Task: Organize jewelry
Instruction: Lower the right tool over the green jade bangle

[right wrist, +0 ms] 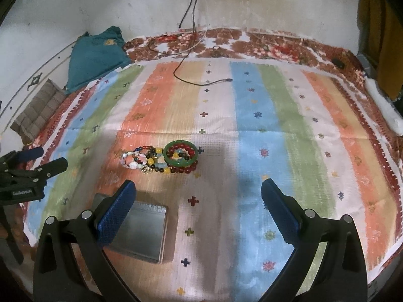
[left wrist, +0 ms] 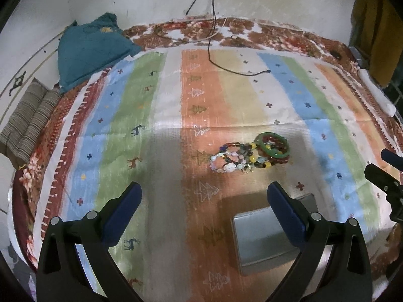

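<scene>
Gaping wide, left gripper (left wrist: 204, 198) and right gripper (right wrist: 199, 196) hold nothing.

A pile of bracelets (right wrist: 161, 159) is heaped on the striped mat (right wrist: 252, 125), a bangle (right wrist: 180, 154) resting on its right end. A metal box (right wrist: 143, 231) is set on the mat nearer than the pile. A cable (right wrist: 201, 81) is trailed behind. A pillow (right wrist: 97, 58) is placed far left.
</scene>
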### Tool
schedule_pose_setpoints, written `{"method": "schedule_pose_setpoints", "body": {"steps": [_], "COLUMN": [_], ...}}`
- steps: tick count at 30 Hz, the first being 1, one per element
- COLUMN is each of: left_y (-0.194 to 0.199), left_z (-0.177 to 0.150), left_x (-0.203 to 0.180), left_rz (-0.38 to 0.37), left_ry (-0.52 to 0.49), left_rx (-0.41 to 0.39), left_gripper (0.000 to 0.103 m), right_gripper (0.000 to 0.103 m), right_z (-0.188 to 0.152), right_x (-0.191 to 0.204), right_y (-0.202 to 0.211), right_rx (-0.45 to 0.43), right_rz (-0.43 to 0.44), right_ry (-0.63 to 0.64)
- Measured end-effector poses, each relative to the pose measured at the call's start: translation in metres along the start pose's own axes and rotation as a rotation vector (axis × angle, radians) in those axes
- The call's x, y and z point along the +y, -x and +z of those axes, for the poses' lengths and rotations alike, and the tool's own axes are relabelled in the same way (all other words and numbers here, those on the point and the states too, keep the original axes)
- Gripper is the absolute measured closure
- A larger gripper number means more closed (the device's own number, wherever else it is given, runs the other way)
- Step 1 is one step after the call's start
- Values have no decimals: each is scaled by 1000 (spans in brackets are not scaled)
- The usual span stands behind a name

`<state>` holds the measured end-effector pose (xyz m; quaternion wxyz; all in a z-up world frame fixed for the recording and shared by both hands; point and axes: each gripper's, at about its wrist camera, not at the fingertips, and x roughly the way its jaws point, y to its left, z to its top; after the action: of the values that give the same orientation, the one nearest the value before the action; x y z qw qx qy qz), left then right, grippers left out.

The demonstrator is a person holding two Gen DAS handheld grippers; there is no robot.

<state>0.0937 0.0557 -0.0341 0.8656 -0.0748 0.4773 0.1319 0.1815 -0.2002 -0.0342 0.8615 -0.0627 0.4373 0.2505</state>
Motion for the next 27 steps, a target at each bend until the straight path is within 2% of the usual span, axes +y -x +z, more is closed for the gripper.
{"method": "schedule_pose_setpoints", "body": {"steps": [15, 20, 27], "left_y": [-47, -59, -78], "left_z": [20, 27, 36], "left_x": [1, -2, -4], "left_rz": [19, 69, 73], "left_ry": [-12, -27, -37], "left_rx": [84, 93, 121], "left_gripper": [5, 5, 5], "right_gripper": [2, 2, 2], "right_z": [21, 25, 30], "right_x": [-4, -5, -8], "right_y": [-48, -64, -80], "right_rx": [84, 113, 139], "right_rz": [1, -15, -6], "right_ry": [-9, -14, -29]}}
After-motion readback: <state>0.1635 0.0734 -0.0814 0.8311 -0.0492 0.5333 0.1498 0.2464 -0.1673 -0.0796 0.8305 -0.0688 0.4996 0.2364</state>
